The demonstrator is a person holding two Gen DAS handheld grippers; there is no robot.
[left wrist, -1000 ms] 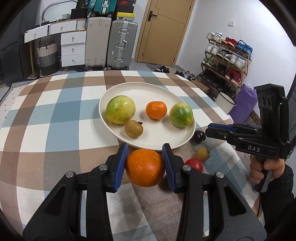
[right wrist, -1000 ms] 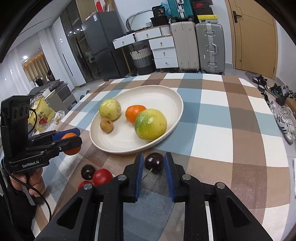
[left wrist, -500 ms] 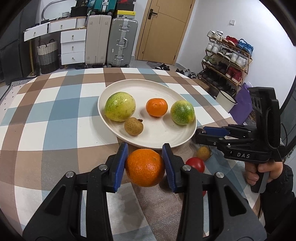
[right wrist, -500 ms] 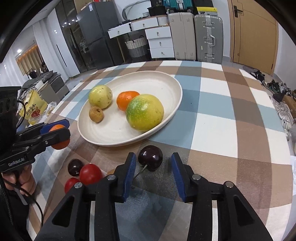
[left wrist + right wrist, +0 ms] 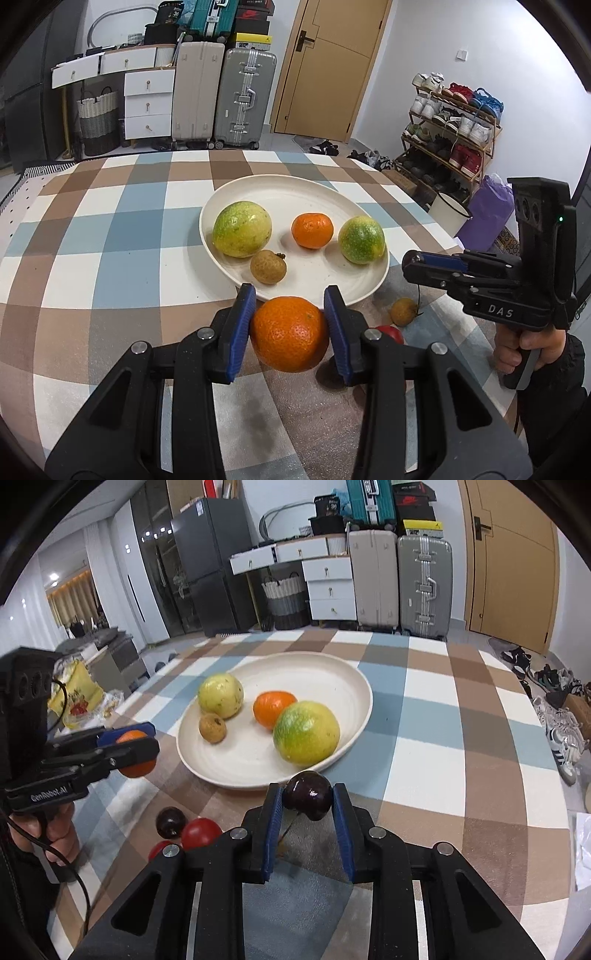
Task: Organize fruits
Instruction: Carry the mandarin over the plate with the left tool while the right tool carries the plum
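- Left gripper [image 5: 290, 334] is clamped on the big orange [image 5: 290, 334], which hangs just off the tabletop [image 5: 110, 258] at the near rim of the plate [image 5: 295, 188].
- Right gripper [image 5: 307, 801] has just been closing; its pads now pinch the dark cherry [image 5: 307, 799], right beside the plate's near edge in the right wrist view.
- Already on the plate: two yellow-green fruits [image 5: 242, 229], a small mandarin [image 5: 312, 230], a brown longan [image 5: 268, 266].
- Loose on the tabletop: another longan [image 5: 403, 312], a red fruit [image 5: 388, 332], a second dark cherry [image 5: 170, 821].
- Our read: both pieces go onto the plate next. We clear the rim first, then go down into a bare patch.
- Orange: the free space looks to be at the near middle, between longan and right green fruit. We set it down low so it doesn't roll into the mandarin.
- Cherry: small, glossy and round, so it may squirt out of the pads. We keep the squeeze steady, let go only on contact, and watch the stem under the gripper.
- We move one gripper at a time: they crowd the same edge.
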